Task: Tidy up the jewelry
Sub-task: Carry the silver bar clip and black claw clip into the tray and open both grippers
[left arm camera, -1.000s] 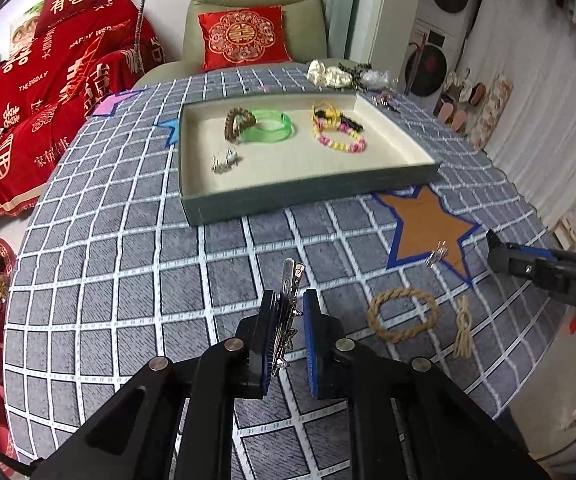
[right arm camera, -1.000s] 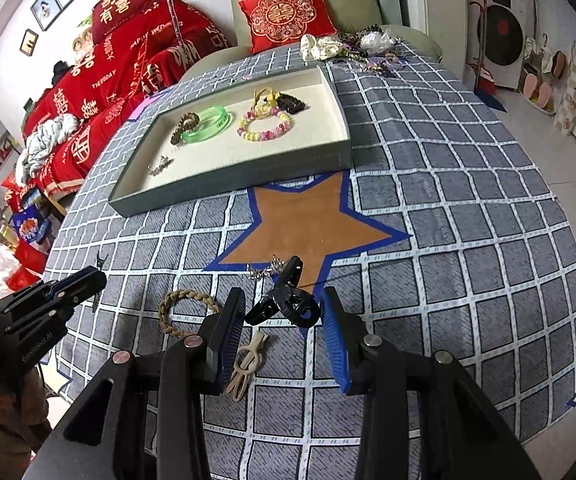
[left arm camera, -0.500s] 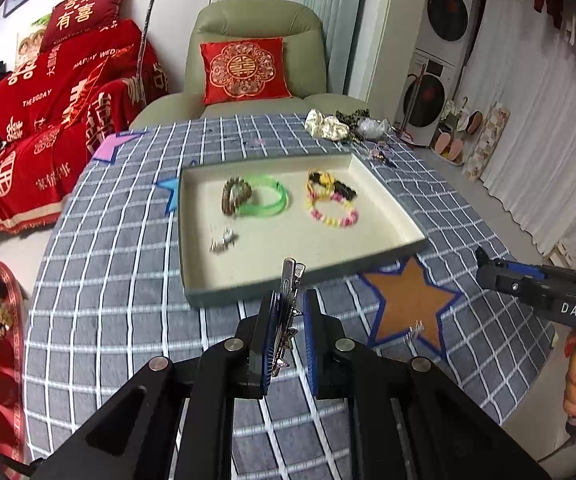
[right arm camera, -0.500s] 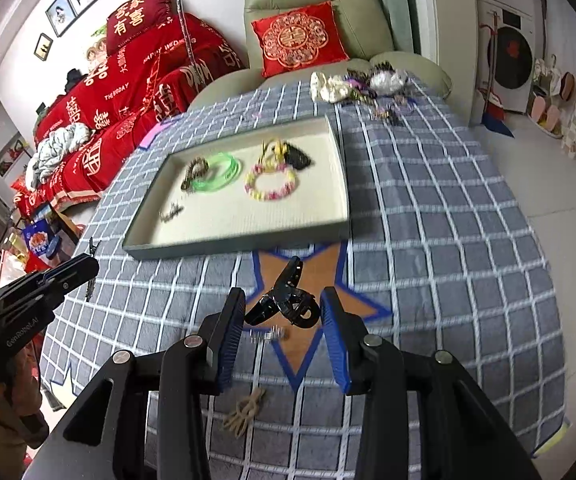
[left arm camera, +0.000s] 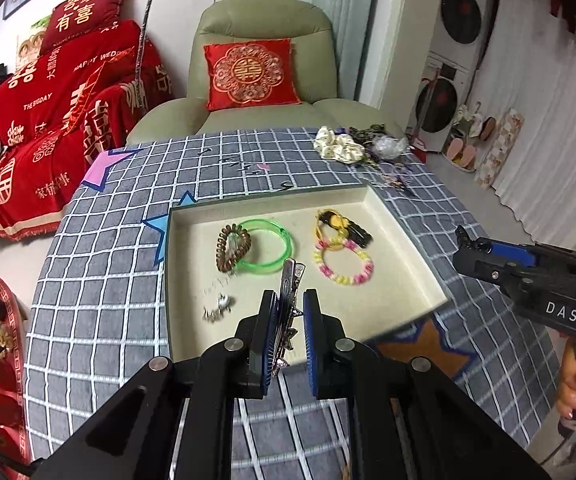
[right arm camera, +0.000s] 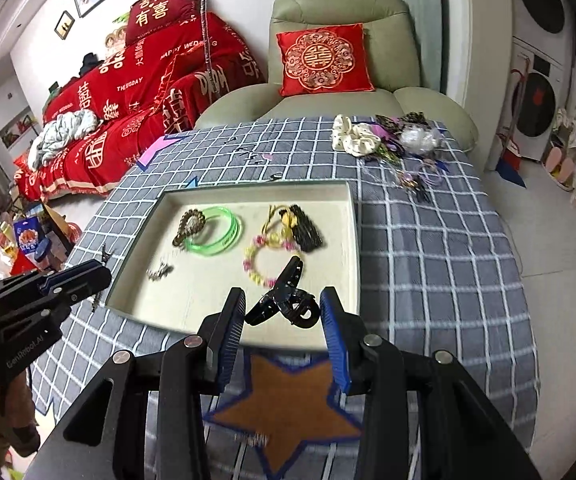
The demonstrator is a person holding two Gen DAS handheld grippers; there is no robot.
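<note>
- The left gripper point(left arm camera: 288, 334) was closed almost fully on a slim silver hair clip point(left arm camera: 290, 285). The clip's long axis ran straight forward, out past the fingertips and in line with the fingers.
- The right gripper point(right arm camera: 283, 322) was about a third open, its blue pads pressing on a black claw clip point(right arm camera: 284, 298). The claw clip sat crosswise between the pads, one arm pointing up and forward.
- The tray point(left arm camera: 403, 240), shallow and cream-lined, lay on a grey checked tablecloth point(left arm camera: 100, 280), directly ahead of and below both grippers. This is the relation the coming move turns on: both clips hung above the tray's near edge, not touching it.
- In the tray's far half lay a green bangle point(left arm camera: 266, 250) with a brown coil hair tie point(left arm camera: 232, 247) touching its left side, and to the right a pink-and-yellow beaded bracelet point(left arm camera: 343, 262). A small silver piece point(left arm camera: 219, 307) lay near the front left.
- The near part of the tray floor was bare, just beyond each gripper's tips. Neither hand looked clearly nearer; the left faced the middle, the right the right-hand side.
- Judging from this, each clip could be lowered and let go onto that bare part.
</note>
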